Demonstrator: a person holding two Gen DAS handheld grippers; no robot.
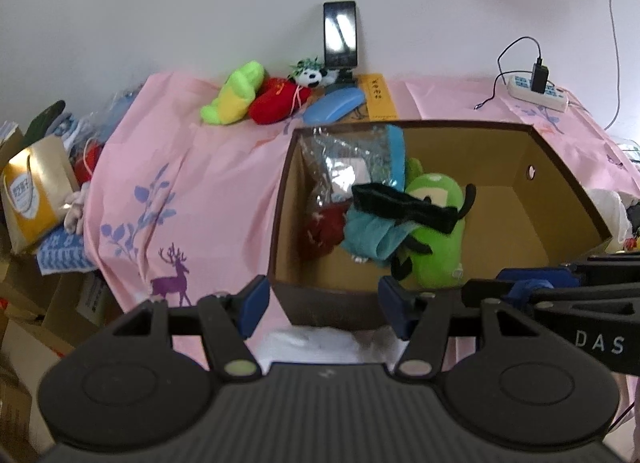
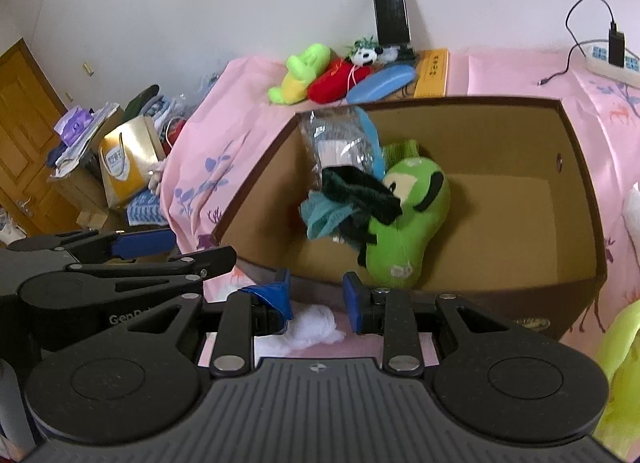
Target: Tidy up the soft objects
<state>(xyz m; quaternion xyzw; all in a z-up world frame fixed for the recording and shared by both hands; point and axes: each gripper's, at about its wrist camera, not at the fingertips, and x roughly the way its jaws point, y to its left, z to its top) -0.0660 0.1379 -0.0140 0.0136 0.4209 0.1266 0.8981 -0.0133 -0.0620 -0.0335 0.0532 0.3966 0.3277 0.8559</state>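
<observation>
An open brown cardboard box (image 1: 568, 183) (image 2: 580, 191) sits on the pink cloth. Inside lie a green plush toy (image 1: 440, 239) (image 2: 404, 231), a dark green cloth (image 1: 400, 205) (image 2: 360, 191), a teal cloth (image 1: 368, 239) (image 2: 324, 215), a red plush (image 1: 324, 227) and a clear plastic bag (image 1: 344, 159) (image 2: 340, 139). My left gripper (image 1: 324, 299) is open and empty at the box's near wall. My right gripper (image 2: 318, 291) is open and empty above a white fluffy wad (image 2: 312, 323) (image 1: 312, 339). At the back lie a green-yellow plush (image 1: 236, 95) (image 2: 300, 73), a red plush (image 1: 278, 101) (image 2: 338, 79) and a panda toy (image 1: 310, 75) (image 2: 366, 55).
A phone (image 1: 340, 35) (image 2: 392, 11) leans on the wall beside a blue case (image 1: 334, 105) (image 2: 380, 83) and a yellow book (image 2: 432, 73). A power strip (image 1: 538, 93) lies back right. A gold paper bag (image 1: 34, 191) (image 2: 128, 159) and clutter stand left of the table.
</observation>
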